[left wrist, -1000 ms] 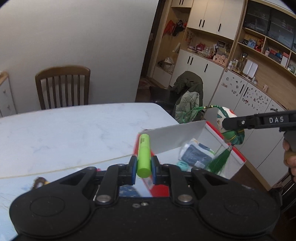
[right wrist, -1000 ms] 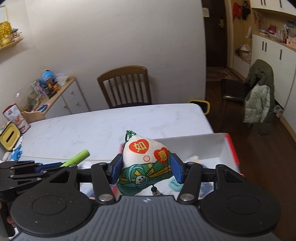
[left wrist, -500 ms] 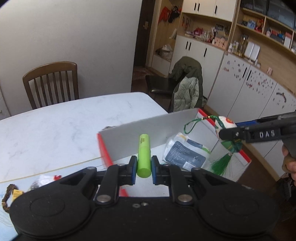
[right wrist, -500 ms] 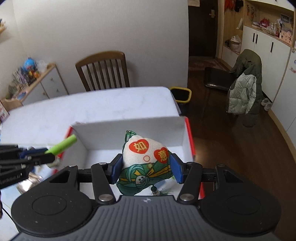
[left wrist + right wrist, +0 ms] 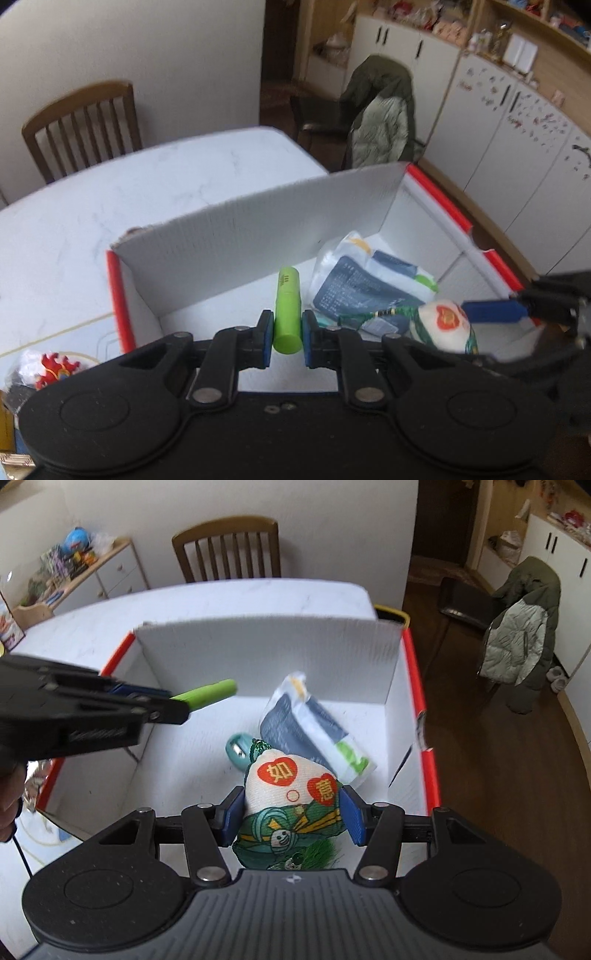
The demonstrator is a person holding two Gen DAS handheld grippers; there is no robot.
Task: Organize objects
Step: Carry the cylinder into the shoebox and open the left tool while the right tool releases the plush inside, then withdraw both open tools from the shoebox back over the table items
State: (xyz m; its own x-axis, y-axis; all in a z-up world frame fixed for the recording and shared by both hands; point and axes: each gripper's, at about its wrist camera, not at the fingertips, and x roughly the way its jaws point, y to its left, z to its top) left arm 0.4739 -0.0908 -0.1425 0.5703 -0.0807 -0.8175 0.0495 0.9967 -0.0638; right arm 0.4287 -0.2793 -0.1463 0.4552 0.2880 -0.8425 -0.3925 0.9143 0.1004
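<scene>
My left gripper (image 5: pixel 287 341) is shut on a lime-green tube (image 5: pixel 287 310), held above the left part of a white box with red rims (image 5: pixel 258 229). The same tube (image 5: pixel 210 694) pokes out of that gripper in the right wrist view. My right gripper (image 5: pixel 291 818) is shut on a white and green fabric pouch with red hearts (image 5: pixel 291 794), held over the box's near right part. That pouch (image 5: pixel 443 325) also shows at the right of the left wrist view. On the box floor lie a blue-and-white packet (image 5: pixel 314 731) and a small teal object (image 5: pixel 236 751).
The box (image 5: pixel 266 653) sits at the right end of a white marble table (image 5: pixel 129 184). A wooden chair (image 5: pixel 227 550) stands behind the table. A red-and-white item (image 5: pixel 51 369) lies left of the box. A chair with jackets (image 5: pixel 521 635) stands on the floor to the right.
Both grippers have moved forward and down over the box, each keeping its object. The box interior and its contents have come into fuller view.
</scene>
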